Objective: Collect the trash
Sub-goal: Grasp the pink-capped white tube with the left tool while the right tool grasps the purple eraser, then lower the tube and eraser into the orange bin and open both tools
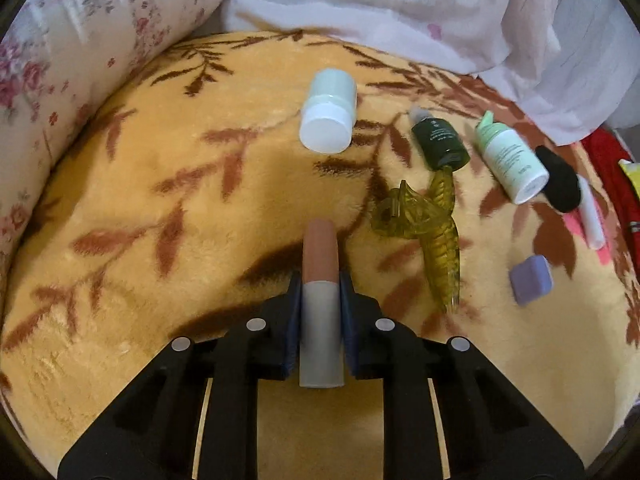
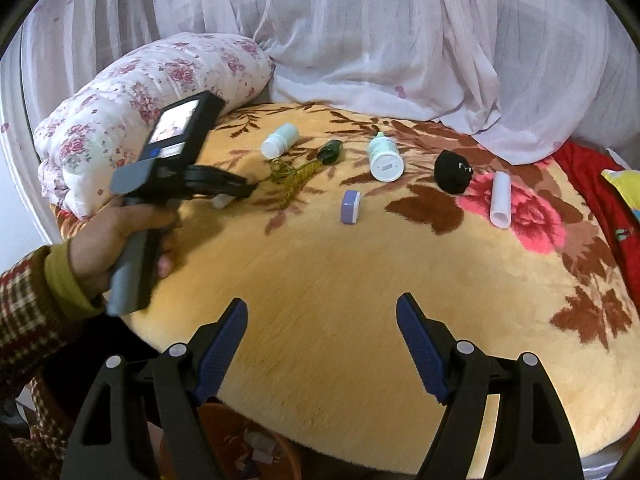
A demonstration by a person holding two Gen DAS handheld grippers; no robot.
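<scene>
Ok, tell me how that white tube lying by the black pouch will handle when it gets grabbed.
The white tube looks round and smooth, so it may roll or slip between pads. It seems hollow, probably light. The plush blanket should damp rolling.

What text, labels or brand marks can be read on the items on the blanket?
Dark green bottle: pale print, too blurred to read.
Mint-and-white bottle: label lines, too small and blurred to read.
Black round item: small white mark, not legible.
Nothing else shows lettering; no text can be quoted.
</scene>
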